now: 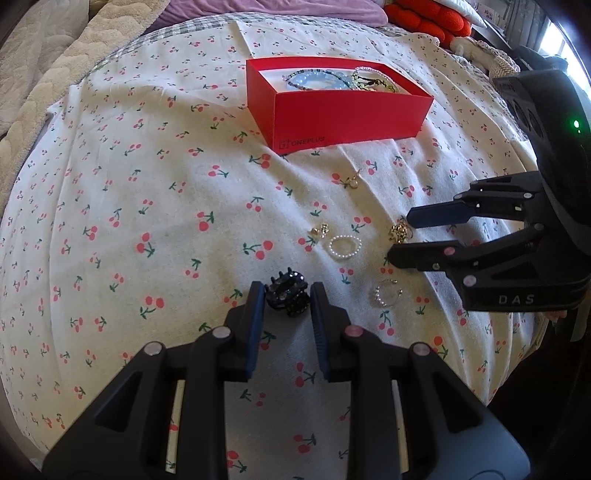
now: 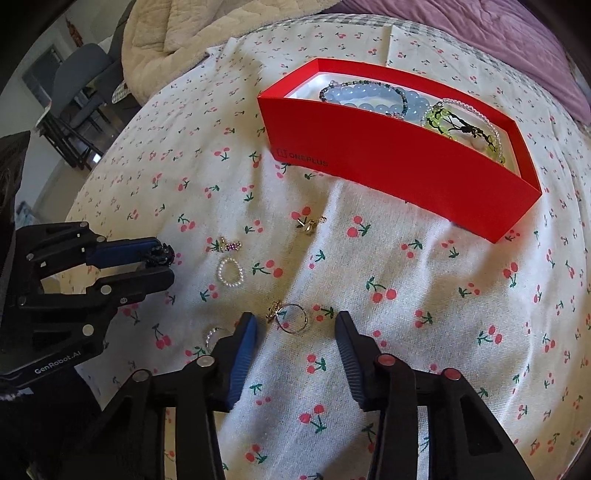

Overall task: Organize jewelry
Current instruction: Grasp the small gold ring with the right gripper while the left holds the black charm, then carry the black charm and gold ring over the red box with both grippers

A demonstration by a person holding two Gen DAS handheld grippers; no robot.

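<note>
My left gripper point(image 1: 287, 295) is shut on a small black hair claw point(image 1: 287, 298), which also shows at its tips in the right wrist view point(image 2: 159, 255). My right gripper point(image 2: 295, 320) is open around a gold ring with a charm point(image 2: 291, 318) on the cherry-print sheet; in the left wrist view the right gripper point(image 1: 400, 236) straddles that gold piece point(image 1: 398, 232). A red open box point(image 1: 343, 110) holds blue bead bracelets point(image 2: 369, 99) and a green one point(image 2: 443, 122). Loose on the sheet lie a pearl ring point(image 1: 344, 247), a silver beaded ring point(image 1: 386, 293) and small gold earrings point(image 1: 320, 230).
Another small gold piece point(image 1: 352, 181) lies nearer the box point(image 2: 406, 166). A quilted cream blanket point(image 1: 44, 74) and purple cloth point(image 1: 258, 9) border the sheet at the back. Red cushions point(image 1: 428, 18) sit at the far right. A chair point(image 2: 81, 81) stands beyond the bed's edge.
</note>
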